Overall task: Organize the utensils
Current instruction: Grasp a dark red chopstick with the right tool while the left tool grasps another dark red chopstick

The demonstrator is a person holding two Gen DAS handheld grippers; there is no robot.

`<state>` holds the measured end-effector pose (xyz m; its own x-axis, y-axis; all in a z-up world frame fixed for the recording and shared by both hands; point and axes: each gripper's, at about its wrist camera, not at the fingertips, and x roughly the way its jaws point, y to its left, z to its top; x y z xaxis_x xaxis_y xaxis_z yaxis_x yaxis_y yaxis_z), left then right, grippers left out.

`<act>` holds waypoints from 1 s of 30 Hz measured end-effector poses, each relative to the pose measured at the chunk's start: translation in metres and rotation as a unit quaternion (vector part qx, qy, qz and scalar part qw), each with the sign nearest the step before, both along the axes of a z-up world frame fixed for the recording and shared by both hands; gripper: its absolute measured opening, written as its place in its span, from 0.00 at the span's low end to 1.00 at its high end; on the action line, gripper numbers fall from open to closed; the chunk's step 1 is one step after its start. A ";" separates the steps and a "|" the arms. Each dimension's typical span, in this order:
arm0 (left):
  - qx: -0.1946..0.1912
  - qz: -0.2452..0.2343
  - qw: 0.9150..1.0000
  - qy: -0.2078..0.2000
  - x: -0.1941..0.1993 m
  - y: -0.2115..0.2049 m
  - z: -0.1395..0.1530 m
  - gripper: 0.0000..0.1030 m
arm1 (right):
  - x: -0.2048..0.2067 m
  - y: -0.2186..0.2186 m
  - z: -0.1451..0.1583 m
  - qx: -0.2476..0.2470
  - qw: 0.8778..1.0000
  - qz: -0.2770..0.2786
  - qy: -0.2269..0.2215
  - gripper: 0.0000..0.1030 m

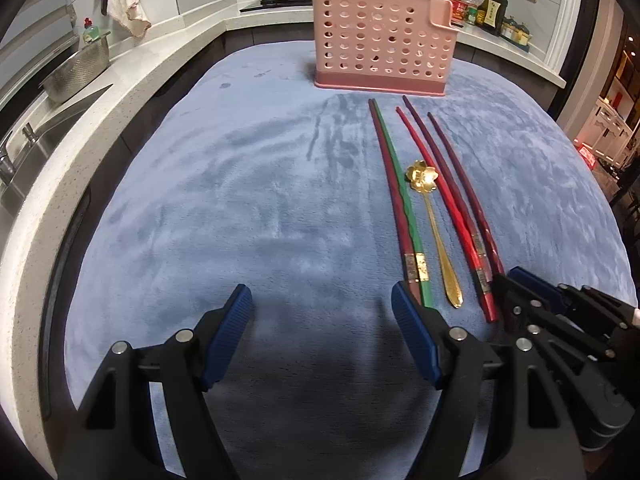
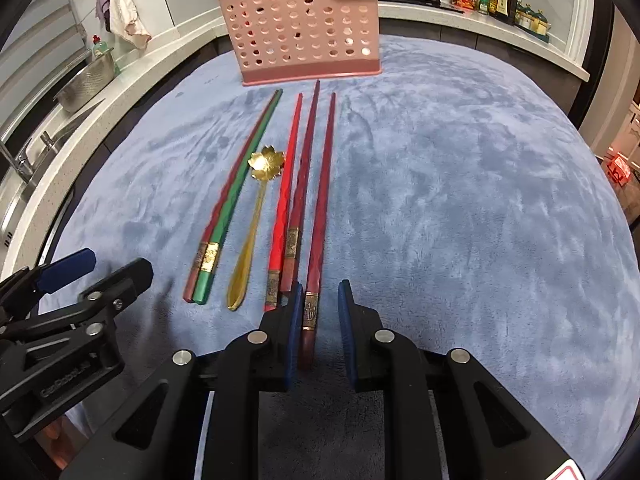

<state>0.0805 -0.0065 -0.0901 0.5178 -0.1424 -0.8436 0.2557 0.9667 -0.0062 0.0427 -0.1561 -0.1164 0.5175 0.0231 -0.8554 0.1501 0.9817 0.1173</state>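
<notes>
Chopstick (image 2: pixel 320 196), rightmost: light, stiff, slick; we take it at its near banded butt.
Right gripper (image 2: pixel 319 294) straddles it, unclamped; left gripper (image 1: pixel 322 300) spread, empty.

Pink holder (image 2: pixel 304 32): interior mostly screened by perforated wall, contents not identifiable; top edge cut by frame in right wrist view; right gripper (image 1: pixel 520 292) fingertips hidden behind own linkage in left wrist view; dark red chopstick (image 2: pixel 320 200) butt end partly masked by blue pads (image 2: pixel 294 320); bottle labels (image 1: pixel 494 10) too small to read.
</notes>
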 end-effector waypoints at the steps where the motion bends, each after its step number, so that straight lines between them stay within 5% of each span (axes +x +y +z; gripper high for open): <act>1: 0.000 -0.001 1.000 0.000 0.000 -0.001 0.000 0.67 | 0.000 -0.001 -0.002 0.004 1.000 -0.001 0.001 0.15; 4: -0.001 -0.006 1.000 0.003 -0.001 -0.004 -0.001 0.67 | 0.001 -0.002 -0.002 0.001 1.000 -0.001 0.000 0.07; 30: -0.013 -0.024 0.999 0.015 0.007 -0.016 -0.021 0.59 | -0.007 -0.026 0.000 0.015 1.000 -0.028 -0.001 0.07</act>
<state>0.0879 -0.0229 -0.1109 0.4835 -0.1890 -0.8547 0.3016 0.9526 -0.0400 0.0354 -0.1825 -0.1169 0.5195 0.0200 -0.8542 0.2041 0.9679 0.1467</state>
